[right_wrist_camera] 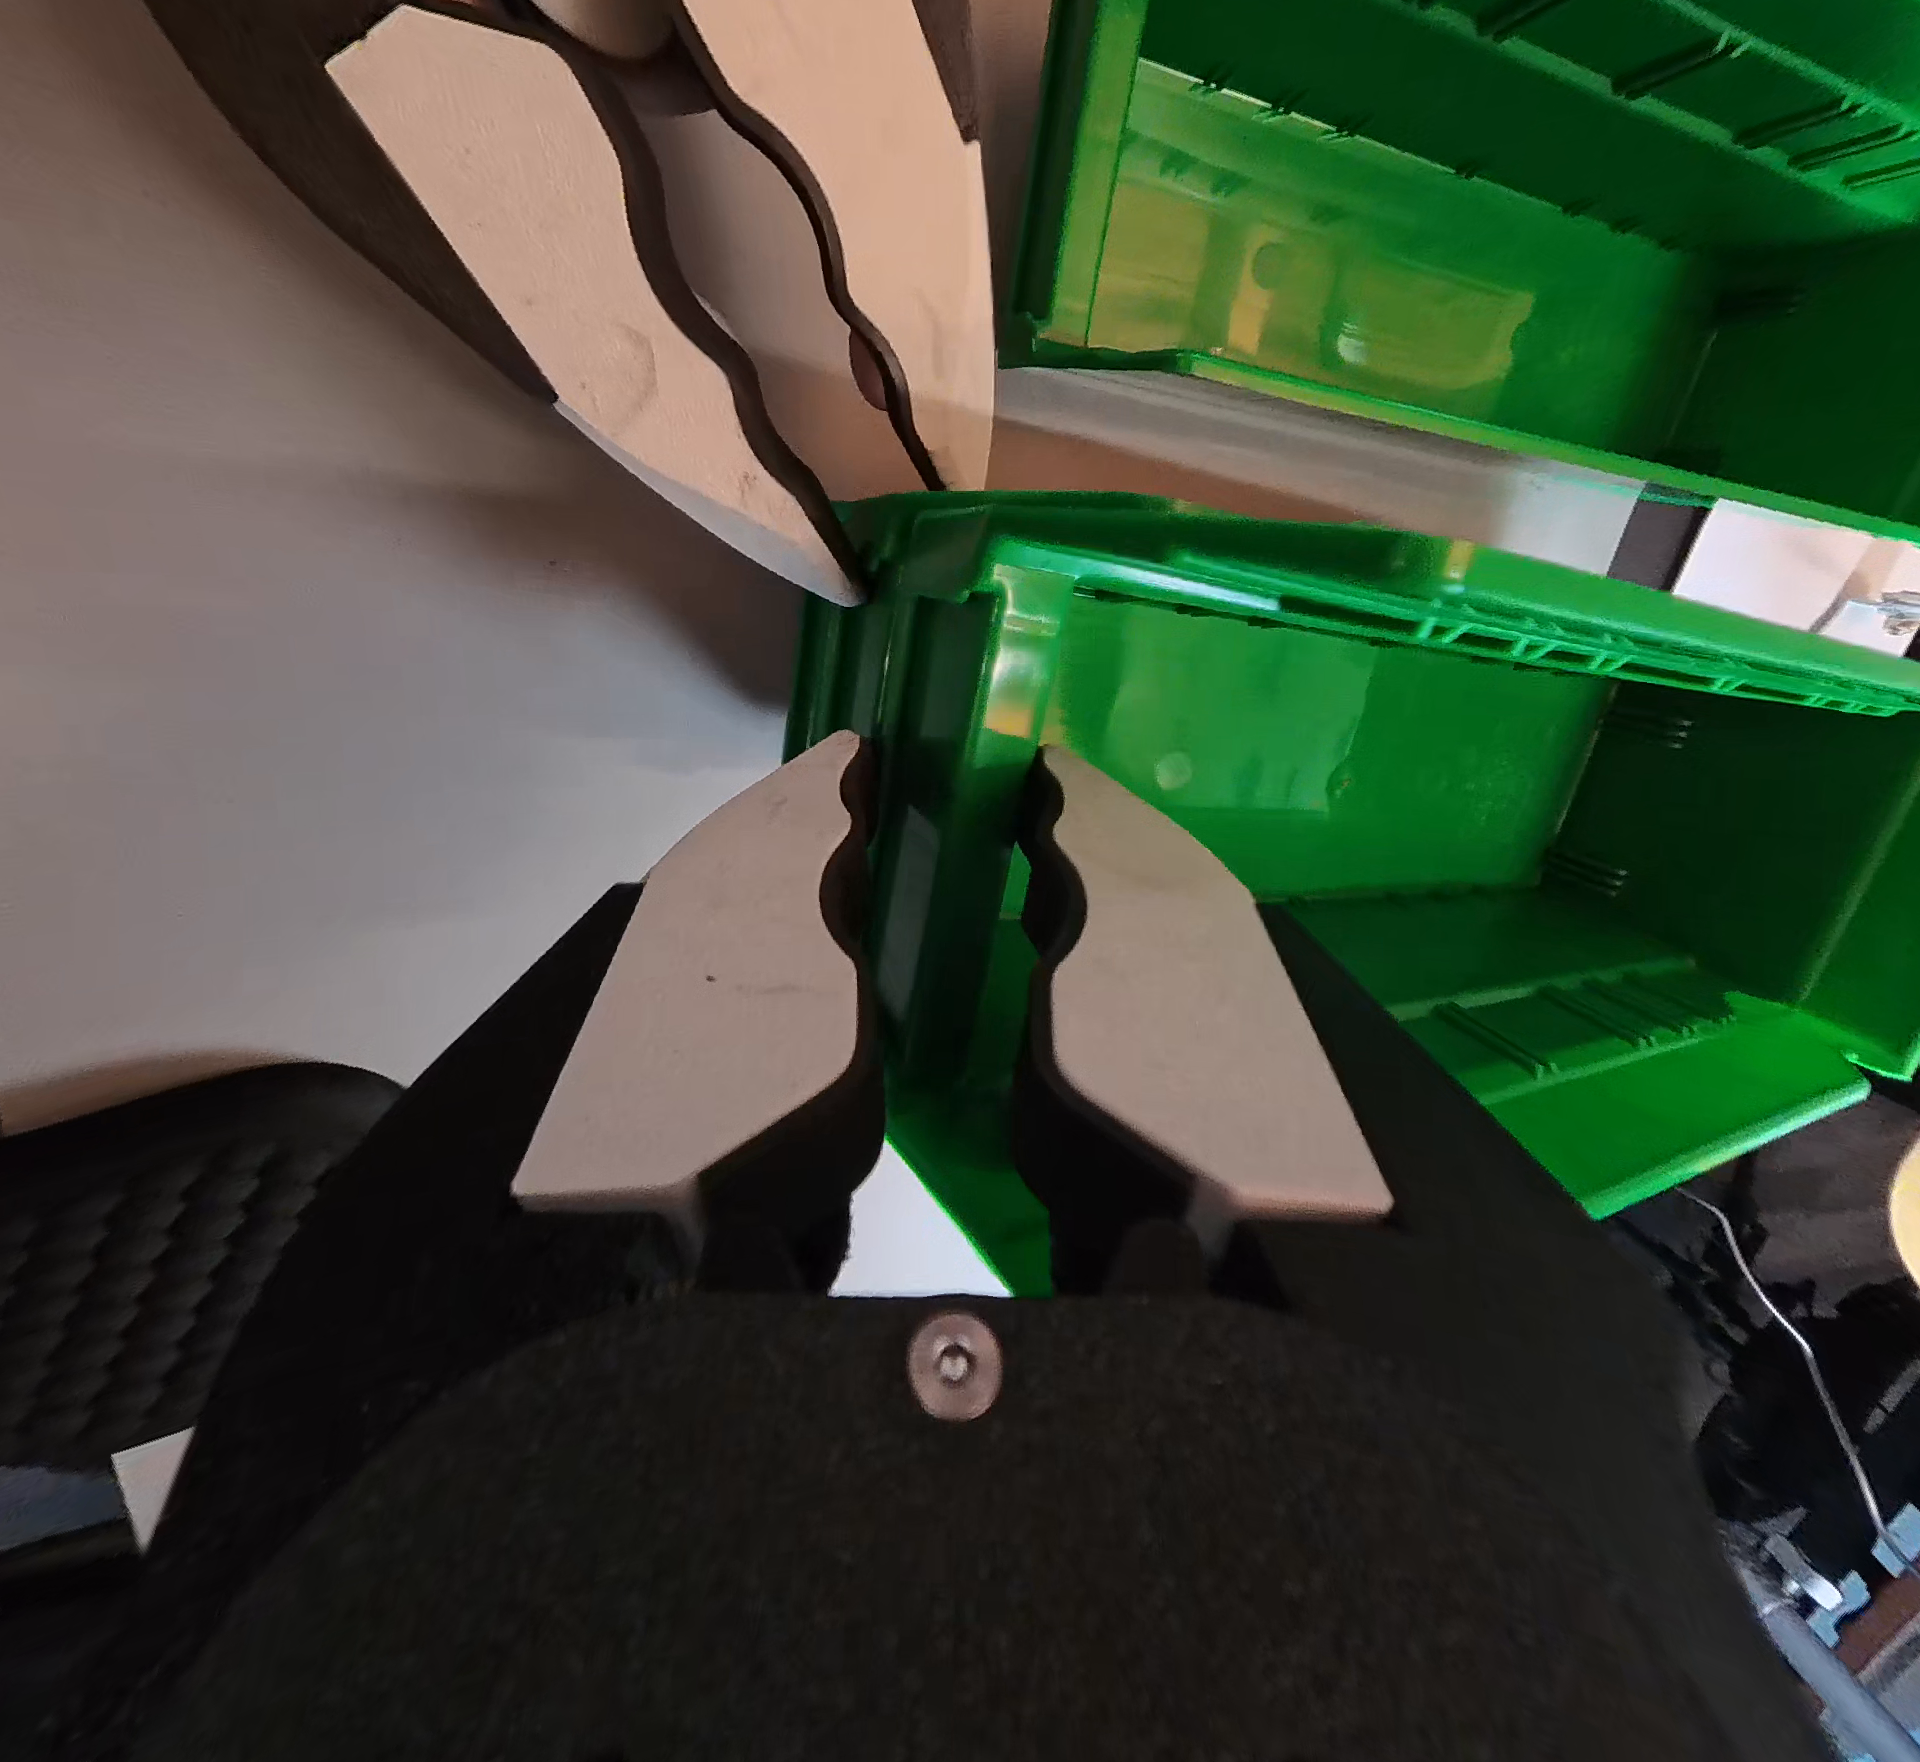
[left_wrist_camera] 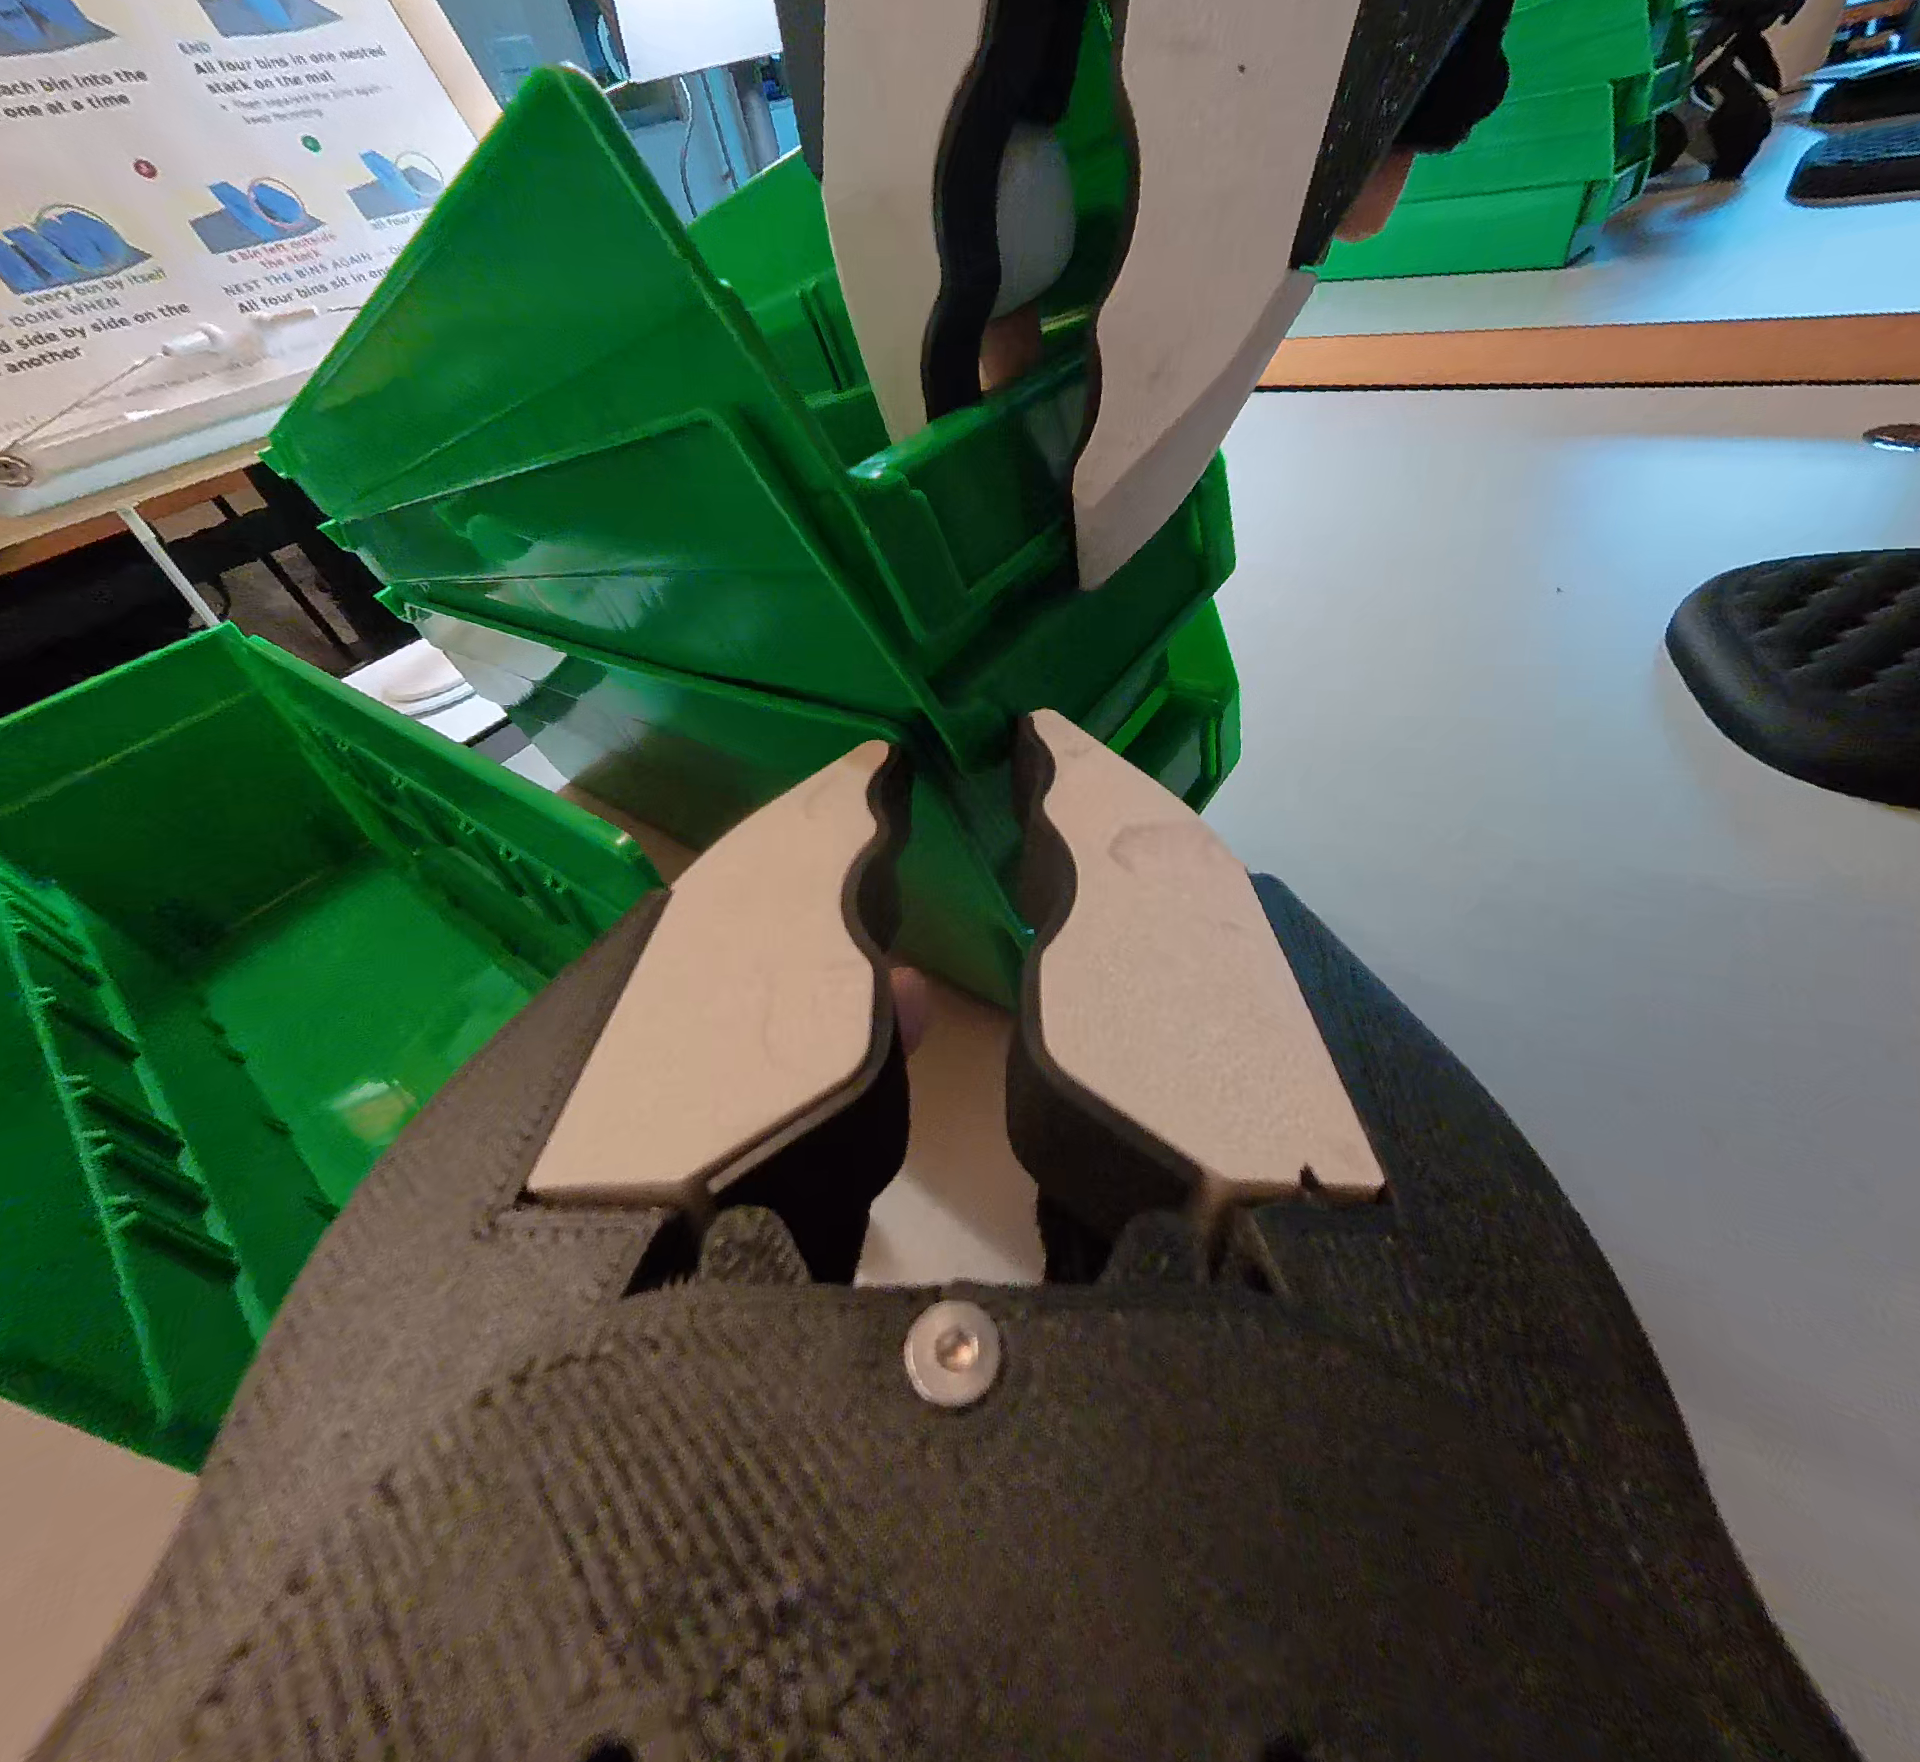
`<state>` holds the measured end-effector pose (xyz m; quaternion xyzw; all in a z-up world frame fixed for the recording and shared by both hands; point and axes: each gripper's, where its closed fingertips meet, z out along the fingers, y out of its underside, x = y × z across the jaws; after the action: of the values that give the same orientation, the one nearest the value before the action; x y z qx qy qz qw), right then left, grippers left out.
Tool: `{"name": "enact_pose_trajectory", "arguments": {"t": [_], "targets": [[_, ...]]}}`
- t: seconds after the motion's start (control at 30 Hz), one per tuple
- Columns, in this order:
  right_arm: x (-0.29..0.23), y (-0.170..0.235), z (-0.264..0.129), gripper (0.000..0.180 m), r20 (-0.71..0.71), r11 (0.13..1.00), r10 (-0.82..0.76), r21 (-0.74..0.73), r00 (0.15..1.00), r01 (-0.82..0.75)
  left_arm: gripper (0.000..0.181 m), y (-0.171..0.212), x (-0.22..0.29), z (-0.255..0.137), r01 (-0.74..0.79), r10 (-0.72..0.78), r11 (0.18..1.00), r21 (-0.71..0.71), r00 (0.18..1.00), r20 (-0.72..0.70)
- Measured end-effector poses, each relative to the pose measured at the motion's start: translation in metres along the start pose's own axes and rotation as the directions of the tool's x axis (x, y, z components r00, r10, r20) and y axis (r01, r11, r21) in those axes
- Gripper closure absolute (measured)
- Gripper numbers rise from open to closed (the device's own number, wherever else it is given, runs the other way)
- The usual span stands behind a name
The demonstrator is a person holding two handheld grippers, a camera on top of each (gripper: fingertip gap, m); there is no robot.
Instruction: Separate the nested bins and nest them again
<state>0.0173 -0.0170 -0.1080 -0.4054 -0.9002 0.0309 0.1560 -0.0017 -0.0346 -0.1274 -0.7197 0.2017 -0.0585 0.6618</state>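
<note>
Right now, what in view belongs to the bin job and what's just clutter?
Job:
- nested green bins, tilted, gripped at a corner
- separate green bin, open, beside them
- left gripper, shut on the bins' corner
- right gripper, shut on the bins' front wall

Lying about:
- instruction sheet
- black padded mat
- green bin stacks behind
- keyboard

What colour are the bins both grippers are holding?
Bright green bins; the left wrist view shows this best.

The bins [left_wrist_camera: 582,424] are bright glossy green with ribbed walls. Each claw [left_wrist_camera: 956,756] has pale beige fingers [left_wrist_camera: 748,985] edged in wavy black, on a ridged black body. The table [left_wrist_camera: 1507,777] is off-white with an orange-brown edge; the pad [left_wrist_camera: 1818,663] is black and dimpled.
</note>
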Motion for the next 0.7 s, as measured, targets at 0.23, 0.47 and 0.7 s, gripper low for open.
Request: {"name": "enact_pose_trajectory", "arguments": {"t": [0.23,0.47,0.7], "targets": [[0.0023,-0.0004,-0.0008,0.153,-0.005,1.0,0.002,0.022,1.0,-0.002,0.161,-0.0002,-0.0018,0.0004,0.012,-0.012,1.0,0.005,1.0,-0.003],[0.0063,-0.0013,-0.0016,0.153,-0.012,1.0,-0.008,0.021,1.0,0.009,0.162,0.0006,-0.0037,0.0017,0.053,-0.053,0.999,0.005,0.999,-0.01],[0.0042,0.0008,0.005,0.152,-0.037,1.0,-0.006,0.006,0.999,0.007,0.162,0.0065,-0.0024,0.003,0.061,-0.061,0.998,-0.021,0.998,-0.033]]}}
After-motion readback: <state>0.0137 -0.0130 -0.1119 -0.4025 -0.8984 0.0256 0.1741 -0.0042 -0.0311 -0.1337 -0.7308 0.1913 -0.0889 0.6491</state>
